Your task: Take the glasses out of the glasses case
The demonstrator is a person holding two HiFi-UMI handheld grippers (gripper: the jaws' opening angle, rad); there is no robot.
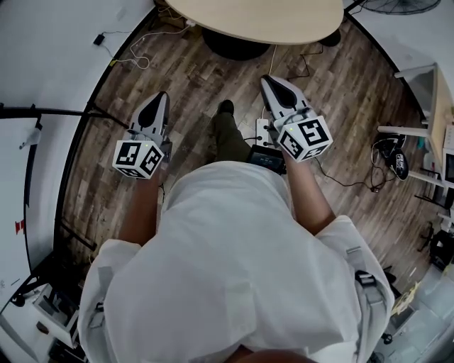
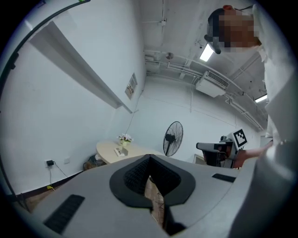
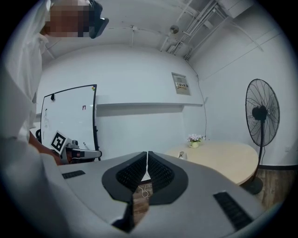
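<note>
Head view: the person stands on a wooden floor point(image 1: 191, 85) and holds both grippers out ahead at about the same height, pointing toward a round beige table point(image 1: 262, 21). The left gripper point(image 1: 160, 99) and the right gripper point(image 1: 269, 81) each taper to a single closed point. Both tips are short of the table edge and well apart from it. Left gripper view: the two jaws meet at their tips with nothing between them, and only floor shows through the slit below the pads. Beyond the tips and well apart from them, the table carries a small flower pot point(image 2: 124, 139) with a small pale object point(image 2: 122, 152) lying just beside it. The object is too small to tell whether it is the glasses case. A pedestal fan point(image 2: 173, 138) stands to the right of the table, and the right gripper shows at the right edge. Right gripper view: the jaws are together and hold nothing. The same pot and pale object sit on the table ahead and slightly right of the tips, well clear of them. A whiteboard point(image 3: 70, 116) stands at the left.
</note>
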